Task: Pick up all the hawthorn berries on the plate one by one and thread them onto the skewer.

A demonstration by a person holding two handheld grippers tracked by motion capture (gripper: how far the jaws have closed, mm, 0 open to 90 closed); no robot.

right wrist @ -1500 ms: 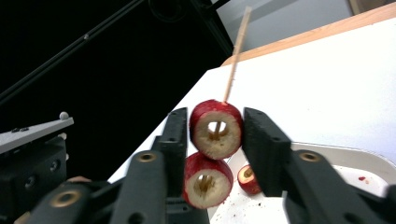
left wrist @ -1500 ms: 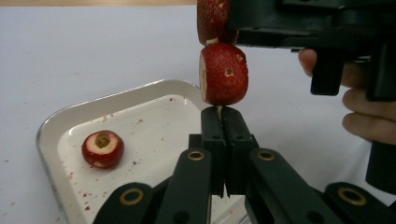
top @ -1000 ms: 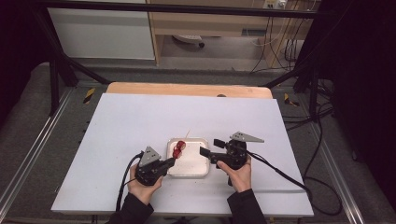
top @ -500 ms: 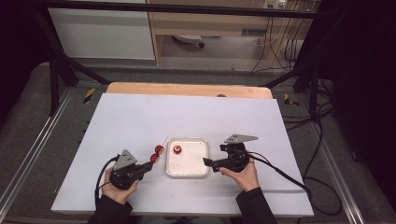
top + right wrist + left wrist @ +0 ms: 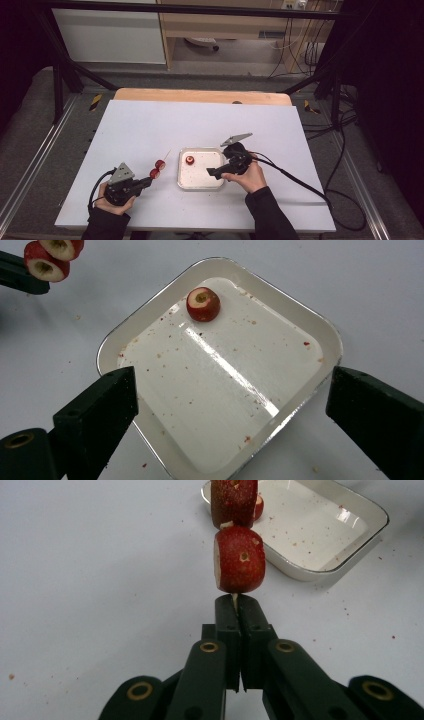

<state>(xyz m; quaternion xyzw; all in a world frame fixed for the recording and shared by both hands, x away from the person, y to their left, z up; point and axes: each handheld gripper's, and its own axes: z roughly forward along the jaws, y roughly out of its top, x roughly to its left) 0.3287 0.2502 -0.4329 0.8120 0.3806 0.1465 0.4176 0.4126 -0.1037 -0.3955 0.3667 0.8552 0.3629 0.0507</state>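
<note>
At the left of the white table, the left gripper was clamped on the blunt end of a thin wooden skewer, jaws together around the stick, as the left gripper view made plain. Two red fruit pieces, possibly hawthorn, though the high view was too coarse to be sure, sat threaded on it just ahead of the jaws, one behind the other, with the bare tip running on toward the far side of the table. The skewer's long axis lay along the gripper's own line, slanting up and to the right toward the near-left corner of the white tray, which stood just beside it but apart. Inside the tray, one loose fruit piece rested near the far-left corner, its cored hole facing up in the right gripper view. To the right, the right gripper hung over the tray's right half with its jaws spread wide and nothing between them. The loose piece lay ahead and to the left of those open jaws, and the right hand looked the nearer of the two to it, so any pick-up seemed likely to fall to that side
</note>
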